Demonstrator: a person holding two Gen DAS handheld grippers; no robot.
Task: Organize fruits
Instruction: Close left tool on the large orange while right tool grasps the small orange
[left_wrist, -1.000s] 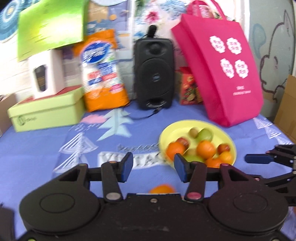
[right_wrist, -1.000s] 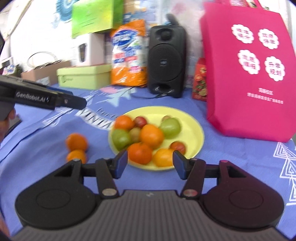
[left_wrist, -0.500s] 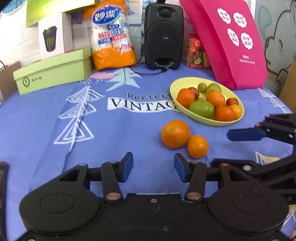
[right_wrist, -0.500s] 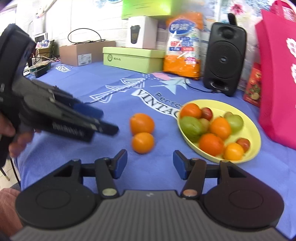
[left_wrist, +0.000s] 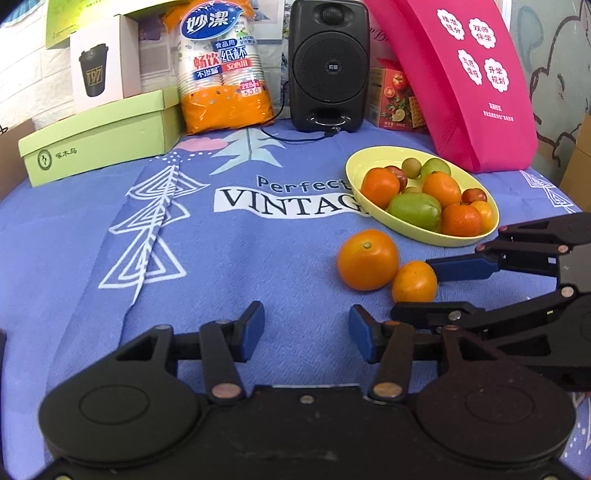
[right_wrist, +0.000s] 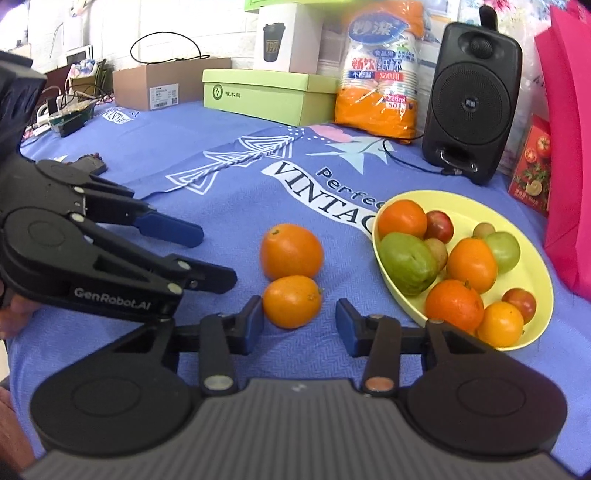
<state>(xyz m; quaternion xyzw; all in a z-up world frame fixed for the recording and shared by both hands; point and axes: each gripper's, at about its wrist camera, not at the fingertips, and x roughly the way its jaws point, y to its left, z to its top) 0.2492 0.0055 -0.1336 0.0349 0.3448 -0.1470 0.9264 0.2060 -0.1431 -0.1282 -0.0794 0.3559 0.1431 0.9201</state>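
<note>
Right gripper (right_wrist: 299, 325) spread wide around the small orange (right_wrist: 291, 302), not yet pinching; left gripper (left_wrist: 306, 338) also open, empty. Resting on the desk (left_wrist: 258, 258), touching the larger orange (right_wrist: 291, 252), beside the yellow bowl (right_wrist: 532, 258). Likely firm, round, prone to rolling: best squeezed at the widest part.

A blue printed cloth (left_wrist: 221, 258) covers the worktop, and along its back edge stand a pale green box (left_wrist: 99, 136), a white cup carton (left_wrist: 105, 68), an orange bag of paper cups (left_wrist: 223, 70), a black speaker (left_wrist: 328, 66) and a pink tote bag (left_wrist: 469, 81).
</note>
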